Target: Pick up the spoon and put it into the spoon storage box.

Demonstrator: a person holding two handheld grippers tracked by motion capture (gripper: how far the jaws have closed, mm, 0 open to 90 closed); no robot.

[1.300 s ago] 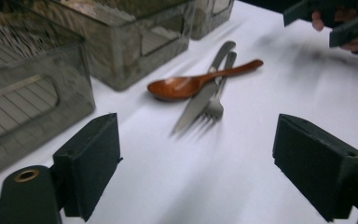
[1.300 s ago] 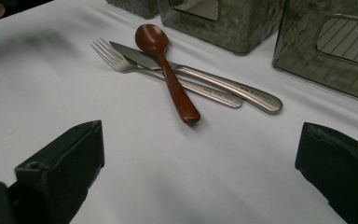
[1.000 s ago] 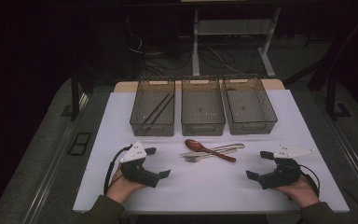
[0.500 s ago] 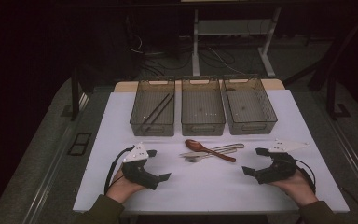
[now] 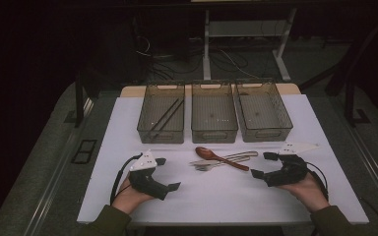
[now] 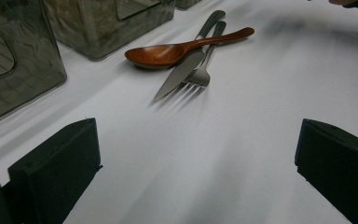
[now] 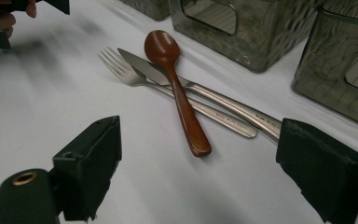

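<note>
A white sheet covers the tabletop (image 5: pixel 128 128), and its near half is mostly bare, leaving open room on both sides of the cutlery. Three smoky see-through plastic bins (image 5: pixel 214 118) stand in a row along the far edge, close together, each with a cut-out handle in its short wall; the left bin (image 5: pixel 161 119) holds dark chopsticks (image 5: pixel 165 118) lying slantwise.

Just on the near side of the middle bin, about halfway between the left and right edges, lies a small heap: a glossy brown wooden spoon (image 7: pixel 177 88) with an oval bowl lies across a dull steel knife (image 7: pixel 205 95) and a steel fork (image 7: pixel 135 74), all touching. The handles point toward the right edge.

The left gripper (image 5: pixel 165 173) rests near the front left corner with its black, blocky fingers (image 6: pixel 56 163) wide apart and only white sheet between them. The right gripper (image 5: pixel 263 164) sits near the front right, aimed at the cutlery handles; its fingers (image 7: pixel 91 161) have just been closing a little yet stand wide, nothing gripped, the spoon's handle end lying ahead of the gap. A clear strip of sheet separates each gripper from the front edge.
</note>
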